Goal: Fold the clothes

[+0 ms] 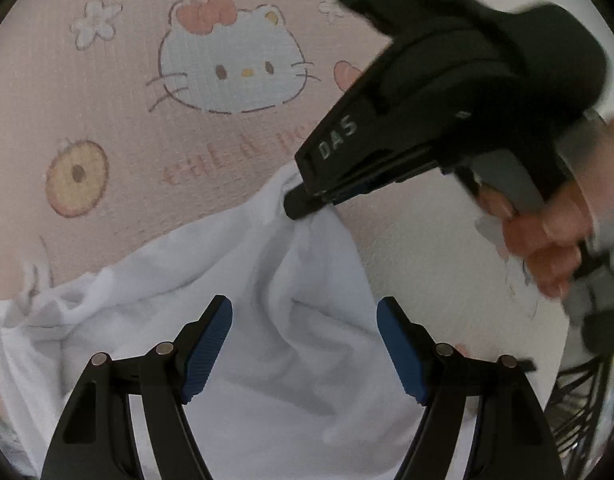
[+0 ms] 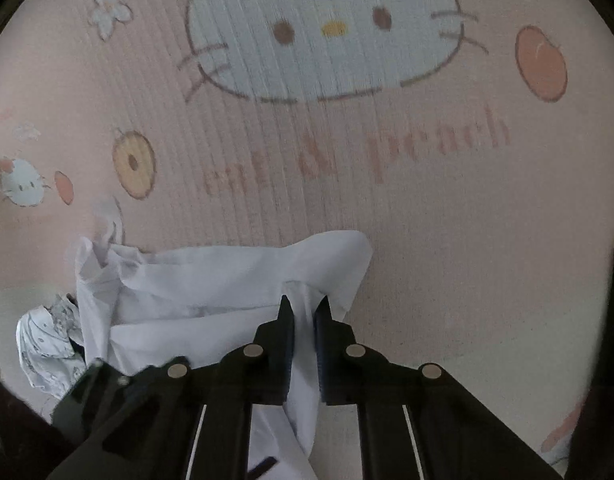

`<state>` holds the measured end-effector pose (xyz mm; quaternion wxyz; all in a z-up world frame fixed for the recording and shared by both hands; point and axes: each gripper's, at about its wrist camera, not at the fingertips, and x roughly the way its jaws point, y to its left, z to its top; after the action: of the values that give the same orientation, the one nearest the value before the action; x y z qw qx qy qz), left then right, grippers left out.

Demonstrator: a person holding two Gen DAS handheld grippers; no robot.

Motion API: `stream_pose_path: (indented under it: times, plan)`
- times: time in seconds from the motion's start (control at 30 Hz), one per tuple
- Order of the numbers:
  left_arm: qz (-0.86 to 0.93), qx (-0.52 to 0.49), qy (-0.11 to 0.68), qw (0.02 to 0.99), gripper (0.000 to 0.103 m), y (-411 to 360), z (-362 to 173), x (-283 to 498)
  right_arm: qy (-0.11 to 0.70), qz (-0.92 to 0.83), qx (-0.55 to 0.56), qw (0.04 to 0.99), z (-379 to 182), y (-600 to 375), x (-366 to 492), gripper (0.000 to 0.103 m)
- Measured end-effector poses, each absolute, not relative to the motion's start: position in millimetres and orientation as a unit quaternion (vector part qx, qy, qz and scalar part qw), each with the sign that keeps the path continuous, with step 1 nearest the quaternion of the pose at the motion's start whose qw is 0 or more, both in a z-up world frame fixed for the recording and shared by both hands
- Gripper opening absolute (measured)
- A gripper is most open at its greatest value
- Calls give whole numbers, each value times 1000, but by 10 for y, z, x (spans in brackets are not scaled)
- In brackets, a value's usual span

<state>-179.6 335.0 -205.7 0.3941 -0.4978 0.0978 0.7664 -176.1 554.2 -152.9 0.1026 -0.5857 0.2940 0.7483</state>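
I saw the white garment [image 1: 243, 280] lying crumpled on the pink cartoon-print sheet [image 1: 119, 120]. My right gripper [image 2: 305, 308] was clamped on a fold at the cloth's upper edge. My left gripper [image 1: 305, 348] hung over the cloth with its tongs apart, holding nothing. A patterned cloth bundle [image 2: 47, 340] lay just beside the garment's left side.
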Motion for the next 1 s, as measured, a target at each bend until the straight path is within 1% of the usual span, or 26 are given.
stream_pose_path:
  times: [0.07,0.17,0.4,0.43,0.5,0.53,0.57,0.6,0.67,0.7,0.77,0.83,0.87,0.97,1.0]
  plan:
    - [758,-510,75,399,73,3397,-2074,-1863,304,762,-564,94,-1465,5575,-1740,6]
    - [752,-519,62,401,73,3473,-2099,-1930,319,774,-541,83,-1391,5642,-1711,6]
    - [741,-543,28,393,72,3564,-2160,-2034,323,789,-516,84,-1351,5783,-1611,6]
    - [739,-544,25,398,70,3582,-2163,-2027,330,789,-512,84,-1355,5810,-1596,6]
    - [731,-546,27,408,50,3636,-2172,-2002,341,788,-505,85,-1360,5861,-1569,6]
    - [731,-546,33,408,45,3671,-2177,-1987,343,788,-504,87,-1357,5880,-1561,6]
    - [731,-544,39,410,33,3702,-2178,-1972,345,788,-502,88,-1354,5900,-1553,6]
    - [731,-541,45,413,24,3731,-2178,-1957,347,788,-501,88,-1354,5917,-1548,6]
    - [729,-540,48,419,22,3778,-2179,-1944,350,788,-500,78,-1362,5940,-1550,6]
    - [728,-541,44,420,18,3786,-2180,-1950,348,789,-502,72,-1364,5944,-1557,6]
    - [726,-544,33,420,14,3793,-2181,-1971,344,792,-500,67,-1350,5939,-1551,6]
    - [724,-546,18,421,12,3786,-2165,-1991,336,794,-502,62,-1326,5921,-1549,8]
    - [724,-546,10,421,12,3781,-2152,-1997,323,798,-504,67,-1291,5909,-1544,12]
    - [727,-542,-1,422,11,3807,-2068,-1997,298,803,-509,81,-1197,5899,-1532,37]
    - [730,-540,-1,419,11,3822,-2031,-1997,296,801,-514,87,-1163,5908,-1510,38]
